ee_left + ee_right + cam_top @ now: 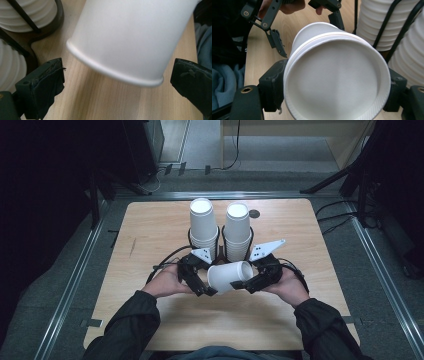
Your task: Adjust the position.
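Right gripper (248, 285) clamps the paper cup (229, 276) near its rim, cup on its side above the table (150, 225). Left gripper (206, 290) open, jaws clear of the base. Keep the grip light; the cup stacks (220, 231) stand just beyond.

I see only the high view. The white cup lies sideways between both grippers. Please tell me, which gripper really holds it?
Observer: The right gripper does. In the right gripper view, both of its jaws press against the sides of the paper cup near its base.
Operator: And the left gripper, does it touch the cup?
Observer: No. In the left gripper view its jaws stand open, with a gap between each jaw and the cup, and the table shows through on the left side.
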{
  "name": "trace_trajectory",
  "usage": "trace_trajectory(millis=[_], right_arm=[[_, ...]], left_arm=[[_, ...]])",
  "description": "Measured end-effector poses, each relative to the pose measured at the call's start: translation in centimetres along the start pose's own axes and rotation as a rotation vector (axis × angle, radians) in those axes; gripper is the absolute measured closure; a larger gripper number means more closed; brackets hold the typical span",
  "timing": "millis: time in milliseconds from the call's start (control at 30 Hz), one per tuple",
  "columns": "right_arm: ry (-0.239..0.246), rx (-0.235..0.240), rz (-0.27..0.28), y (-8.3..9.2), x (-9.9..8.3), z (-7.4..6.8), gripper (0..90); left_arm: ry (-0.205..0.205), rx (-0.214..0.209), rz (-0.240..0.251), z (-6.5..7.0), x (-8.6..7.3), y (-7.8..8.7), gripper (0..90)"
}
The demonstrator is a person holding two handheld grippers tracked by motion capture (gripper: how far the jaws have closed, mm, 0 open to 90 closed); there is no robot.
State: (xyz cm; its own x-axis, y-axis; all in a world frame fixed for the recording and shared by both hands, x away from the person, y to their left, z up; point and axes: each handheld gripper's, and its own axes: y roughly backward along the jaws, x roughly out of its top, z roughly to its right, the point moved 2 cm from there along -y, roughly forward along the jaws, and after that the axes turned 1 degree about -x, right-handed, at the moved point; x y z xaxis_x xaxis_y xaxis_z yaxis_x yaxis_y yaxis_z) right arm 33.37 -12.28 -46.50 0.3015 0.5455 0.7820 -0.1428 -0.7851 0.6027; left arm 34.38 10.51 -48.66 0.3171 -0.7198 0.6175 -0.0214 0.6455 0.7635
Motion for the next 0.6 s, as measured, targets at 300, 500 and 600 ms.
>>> trace_trajectory(millis=[300, 500, 600], right_arm=[[0.008, -0.027, 0.053, 1.5, -0.1, 0.0, 23.3], [0.015, -0.022, 0.104, 2.5, 0.0, -0.6, 23.3], [0.018, -0.007, 0.13, 2.8, 0.3, -0.8, 23.3]], left_arm=[[0.03, -0.014, 0.121, -0.1, -0.2, 1.4, 0.0], [0.043, -0.032, 0.25, 0.8, 0.0, 2.6, 0.0], [0.039, -0.045, 0.279, 1.2, 0.2, 2.6, 0.0]])
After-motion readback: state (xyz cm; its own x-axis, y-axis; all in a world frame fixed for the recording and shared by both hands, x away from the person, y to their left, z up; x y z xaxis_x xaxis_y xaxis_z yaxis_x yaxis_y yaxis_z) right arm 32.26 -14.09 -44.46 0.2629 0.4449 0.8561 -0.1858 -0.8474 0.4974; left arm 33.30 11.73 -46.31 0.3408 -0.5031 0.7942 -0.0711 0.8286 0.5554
